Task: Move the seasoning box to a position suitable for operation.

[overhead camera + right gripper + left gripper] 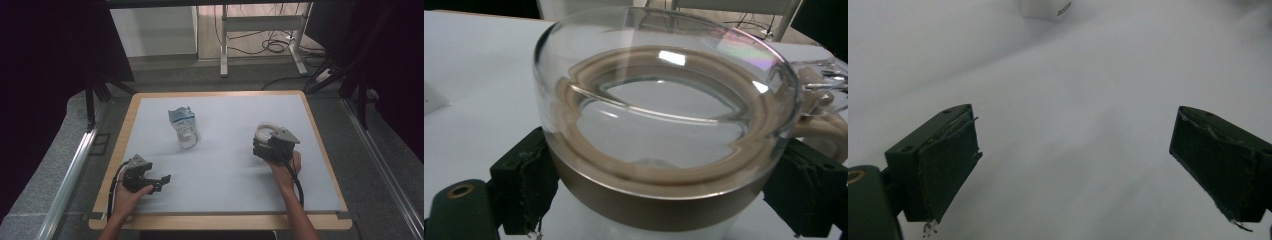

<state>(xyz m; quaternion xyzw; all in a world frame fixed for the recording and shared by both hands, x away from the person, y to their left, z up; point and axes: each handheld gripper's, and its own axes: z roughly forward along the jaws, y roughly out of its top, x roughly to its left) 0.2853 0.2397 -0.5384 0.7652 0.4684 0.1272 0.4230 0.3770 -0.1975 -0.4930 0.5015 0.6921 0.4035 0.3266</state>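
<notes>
Nearby, crumpled bag (184,127) left of right tongs (262,142) clamping lid (664,115)

In the high view the right gripper (270,142) covers most of the clear lid (263,131); only a pale arc of its rim shows past the fingers. In the right gripper view the lid's (664,125) lower edge runs off the bottom of the frame, and its clasp (824,107) is cut by the right edge. In the left gripper view a white thing (1045,7) on the surface (1073,100) is cropped by the top edge, its print too blurred to read. The crumpled packet's (183,127) label is too small to read.
</notes>
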